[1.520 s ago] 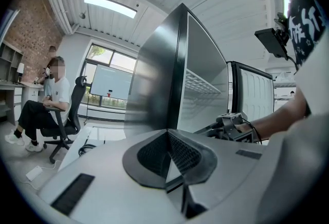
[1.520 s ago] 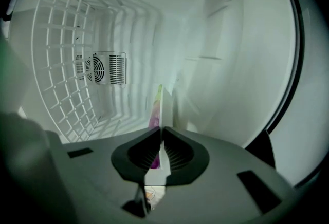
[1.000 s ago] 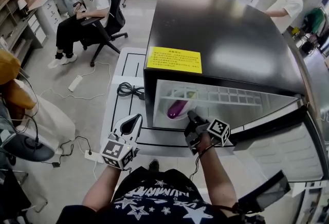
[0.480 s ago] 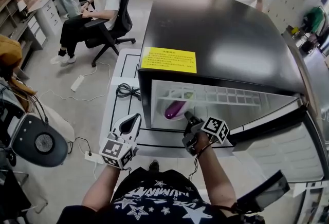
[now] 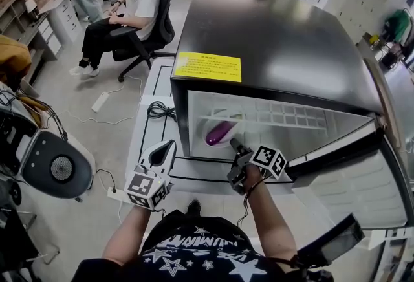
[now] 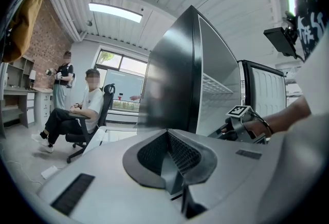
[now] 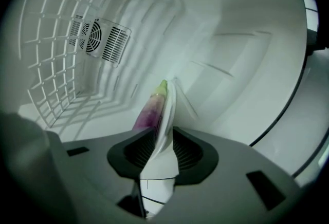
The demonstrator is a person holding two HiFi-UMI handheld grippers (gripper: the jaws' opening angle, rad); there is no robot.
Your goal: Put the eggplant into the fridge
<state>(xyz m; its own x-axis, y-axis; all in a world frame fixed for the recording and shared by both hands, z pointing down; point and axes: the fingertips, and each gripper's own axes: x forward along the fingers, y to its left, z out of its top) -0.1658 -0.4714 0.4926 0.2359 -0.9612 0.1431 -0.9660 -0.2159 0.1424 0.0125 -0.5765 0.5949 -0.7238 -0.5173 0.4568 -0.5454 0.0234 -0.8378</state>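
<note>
A purple eggplant (image 5: 218, 134) with a green tip lies on a white plate (image 5: 228, 120) inside the open black fridge (image 5: 278, 35). My right gripper (image 5: 235, 145) is at the fridge mouth, shut on the near rim of that plate. In the right gripper view the plate (image 7: 165, 130) runs edge-on between the jaws, with the eggplant (image 7: 149, 110) lying on its left side. My left gripper (image 5: 166, 150) hangs outside the fridge, to the left of its opening, shut with nothing in it (image 6: 167, 153).
The fridge door (image 5: 349, 177) stands swung open at the right. Inside are a white wire shelf (image 7: 56, 63) and a fan vent (image 7: 97, 38). A coiled black cable (image 5: 160, 111) lies left of the fridge. A seated person (image 5: 129, 9) and office chair are at far left.
My right gripper stays at the fridge mouth with the plate and eggplant. The head view has shifted slightly. A standing person behind the fridge has walked from right to left.
</note>
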